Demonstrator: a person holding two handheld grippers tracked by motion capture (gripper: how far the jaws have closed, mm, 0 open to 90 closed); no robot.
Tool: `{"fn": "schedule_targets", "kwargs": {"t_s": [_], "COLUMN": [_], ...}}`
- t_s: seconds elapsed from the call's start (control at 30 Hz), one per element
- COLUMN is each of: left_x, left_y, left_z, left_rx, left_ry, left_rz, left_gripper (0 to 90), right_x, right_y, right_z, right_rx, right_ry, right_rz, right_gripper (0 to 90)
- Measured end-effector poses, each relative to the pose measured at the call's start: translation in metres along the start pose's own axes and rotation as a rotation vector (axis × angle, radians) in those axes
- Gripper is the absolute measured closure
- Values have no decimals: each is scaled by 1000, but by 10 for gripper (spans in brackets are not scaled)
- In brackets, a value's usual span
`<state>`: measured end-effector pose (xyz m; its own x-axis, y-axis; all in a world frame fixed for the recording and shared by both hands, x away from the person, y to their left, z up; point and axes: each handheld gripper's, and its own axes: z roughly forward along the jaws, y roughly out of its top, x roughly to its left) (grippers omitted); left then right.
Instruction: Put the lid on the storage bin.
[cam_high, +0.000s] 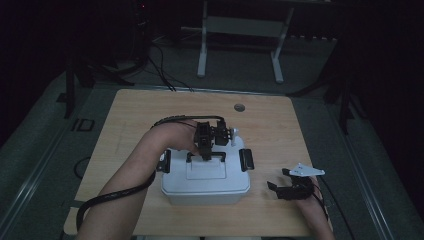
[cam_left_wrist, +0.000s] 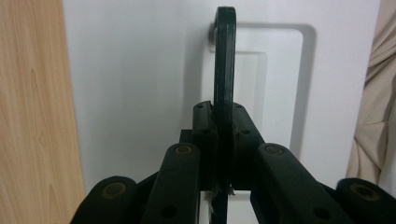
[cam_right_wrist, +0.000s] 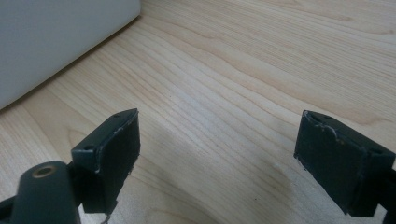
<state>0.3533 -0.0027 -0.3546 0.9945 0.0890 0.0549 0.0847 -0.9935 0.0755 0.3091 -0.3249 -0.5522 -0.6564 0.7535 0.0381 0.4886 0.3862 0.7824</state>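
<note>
From above, on the wooden table (cam_high: 150, 115), we see a white lidded box (cam_high: 206, 182) near the person's edge, black latches (cam_high: 246, 159) at its two ends and a black handle (cam_high: 206, 156) along the far side of the lid. Our left gripper (cam_high: 205, 156) comes down onto that handle, forearm reaching in from the lower left with its cable trailing. Our right gripper (cam_high: 278, 179) sits low on the table just right of the box, not touching it. Left gripper view: jaws pressed together on the thin black handle (cam_left_wrist: 224, 70), which stands upright from between them, white lid (cam_left_wrist: 140, 84) behind, table strip at left, beige cloth (cam_left_wrist: 378, 112) at right edge. Right gripper view: jaws spread wide with bare wood (cam_right_wrist: 224, 93) between them, nothing held, white box wall (cam_right_wrist: 51, 42) at upper left, apart from the fingers (cam_right_wrist: 112, 154).
</note>
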Motion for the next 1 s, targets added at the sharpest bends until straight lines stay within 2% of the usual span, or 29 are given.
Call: {"fn": "schedule_targets", "kwargs": {"t_s": [0.2, 0.23, 0.33, 0.43, 0.47, 0.53, 0.57, 0.63, 0.67, 0.73, 0.9, 0.93, 1.0], "left_x": [3, 3, 4, 5, 6, 6, 7, 8, 9, 10, 12, 12, 13], "left_y": [-1, -2, -5, -5, -6, -10, -13, -19, -23, -29, -42, -46, -53], "left_z": [3, 3, 3, 3, 2, 0, -1, -3, -3, -3, -2, -2, -2], "left_rx": [-3, -16, -34, -37, -47, -62, -74, -86, -94, -96, -125, -129, -140], "left_ry": [-8, -11, -15, -15, 9, 30, 21, 26, 26, 38, 17, 19, 28], "left_rz": [2, -8, -3, -8, -21, -29, -38, -57, -70, -100, -142, -135, -151], "left_gripper": [838, 838, 837, 831, 793, 680, 657, 530, 522, 399, 284, 229, 180], "right_x": [0, 0, 0, 0, 1, 1, 1, 0, 0, 0, 1, 1, 1], "right_y": [0, 0, -1, -1, 0, -1, -1, -1, -1, -1, -1, -1, -1], "right_z": [0, 0, 0, 1, 0, 0, 0, 0, 0, 0, 0, 1, 0], "right_rx": [3, 3, 4, 5, 5, 4, 4, 5, 4, 5, 6, 7, 6], "right_ry": [1, 2, 3, 3, 6, 7, 8, 7, 6, 6, 6, 5, 6], "right_rz": [2, 0, -1, 0, -1, 1, 1, 0, 1, 0, 0, -1, 0], "right_gripper": [139, 139, 139, 139, 139, 138, 139, 139, 139, 139, 139, 139, 138]}}
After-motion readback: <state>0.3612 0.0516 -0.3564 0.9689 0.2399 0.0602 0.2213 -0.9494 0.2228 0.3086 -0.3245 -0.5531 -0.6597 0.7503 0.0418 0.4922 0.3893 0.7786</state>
